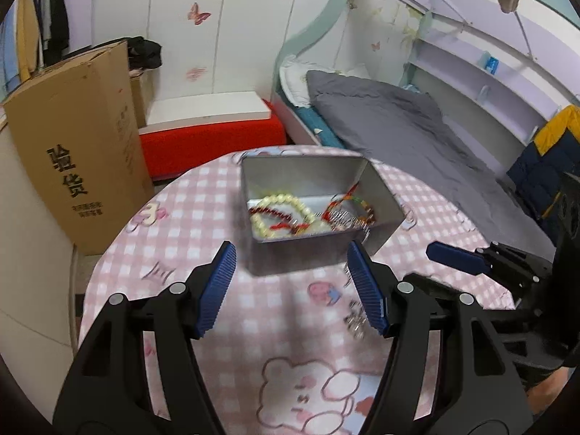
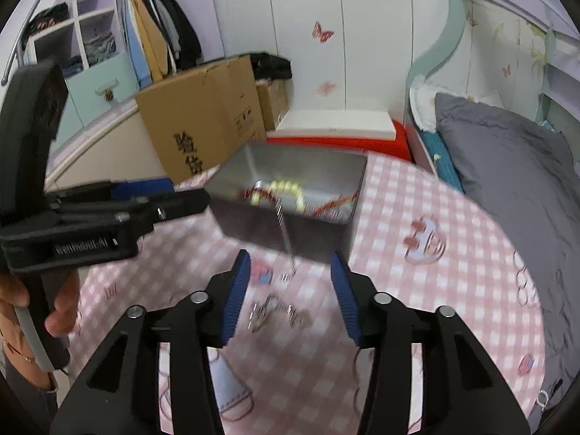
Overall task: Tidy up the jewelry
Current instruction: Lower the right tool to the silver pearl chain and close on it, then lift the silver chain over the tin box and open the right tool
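A silver chain (image 2: 286,246) hangs over the near wall of the metal tin (image 1: 297,253) and ends in a small heap on the cloth, but it is blurry and hard to make out. The tin sits near the far edge of the tabletop (image 1: 181,217), which has a pink checked cloth with bears. Inside lie a pale bead bracelet (image 1: 279,214) and red beads (image 1: 268,212), partly hidden by the wall. The left hand-held gripper (image 1: 291,288) is wide open and holds nothing. The right hand-held gripper (image 2: 291,299) is wide open and empty too. Behind are a cardboard box (image 1: 72,152), a grey bed (image 1: 398,123) and hanging clothes (image 2: 156,32).
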A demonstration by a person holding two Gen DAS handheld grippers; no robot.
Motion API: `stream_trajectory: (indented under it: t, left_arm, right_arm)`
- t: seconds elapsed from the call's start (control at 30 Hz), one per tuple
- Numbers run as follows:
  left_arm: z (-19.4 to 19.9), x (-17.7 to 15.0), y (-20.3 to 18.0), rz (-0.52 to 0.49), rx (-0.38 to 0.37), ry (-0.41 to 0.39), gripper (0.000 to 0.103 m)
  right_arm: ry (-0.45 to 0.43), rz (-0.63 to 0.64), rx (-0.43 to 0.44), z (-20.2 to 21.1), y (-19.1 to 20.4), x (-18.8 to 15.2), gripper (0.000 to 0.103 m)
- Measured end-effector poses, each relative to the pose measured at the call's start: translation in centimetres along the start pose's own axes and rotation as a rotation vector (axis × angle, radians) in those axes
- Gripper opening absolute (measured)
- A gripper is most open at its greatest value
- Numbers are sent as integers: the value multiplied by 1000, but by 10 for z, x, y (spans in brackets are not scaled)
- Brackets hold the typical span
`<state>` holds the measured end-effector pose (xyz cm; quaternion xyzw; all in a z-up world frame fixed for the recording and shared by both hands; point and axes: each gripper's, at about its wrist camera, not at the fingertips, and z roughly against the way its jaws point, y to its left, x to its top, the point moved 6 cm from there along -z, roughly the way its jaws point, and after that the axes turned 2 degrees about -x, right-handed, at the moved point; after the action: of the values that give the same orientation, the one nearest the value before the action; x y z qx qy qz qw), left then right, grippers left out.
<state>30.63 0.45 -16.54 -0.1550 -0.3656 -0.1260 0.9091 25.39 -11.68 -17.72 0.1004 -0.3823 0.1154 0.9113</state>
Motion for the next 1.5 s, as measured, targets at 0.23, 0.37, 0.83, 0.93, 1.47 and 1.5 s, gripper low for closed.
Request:
stream_trajectory:
  t: [0.23, 0.37, 0.83, 0.93, 1.47, 1.5]
  left_arm:
    - [4, -23, 17, 44, 22, 23, 64]
    - [3, -31, 22, 64, 27, 36, 64]
    - [-2, -12, 30, 118, -5, 10, 64]
    - [-5, -3, 30, 122, -6, 1, 64]
    - [-42, 19, 34, 111, 12, 61, 35]
    - [-43, 19, 34, 111, 7, 65, 34]
  right_arm:
    - [101, 32, -3, -25, 19, -29, 55]
    - [143, 62, -8, -38, 26, -37, 56]
    - [127, 147, -108, -47, 3, -41, 8]
    - [119, 142, -125, -45, -5, -43, 7]
    - [-88, 81, -54, 10, -9, 21, 7]
    - [-110, 81, -47, 17, -8, 29, 7]
